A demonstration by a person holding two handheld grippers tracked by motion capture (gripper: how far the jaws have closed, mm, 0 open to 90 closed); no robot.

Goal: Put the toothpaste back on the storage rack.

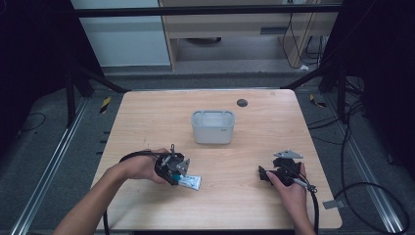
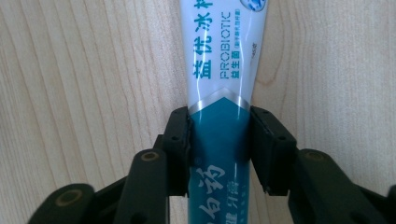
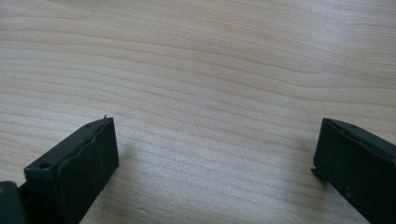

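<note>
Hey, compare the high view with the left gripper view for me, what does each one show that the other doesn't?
High view alone: the grey bin mid-table, the right gripper held apart near the right edge, both forearms, and a dark round disc at the far edge. Left gripper view alone: the print on the toothpaste tube, reading PROBIOTIC, and the black jaws pressed against its teal end. Both share the left gripper, the tube in it, and the wooden table.

grey floor [image 1: 49,147], wooden cabinet [image 1: 235,29], black frame [image 1: 205,11]
</note>
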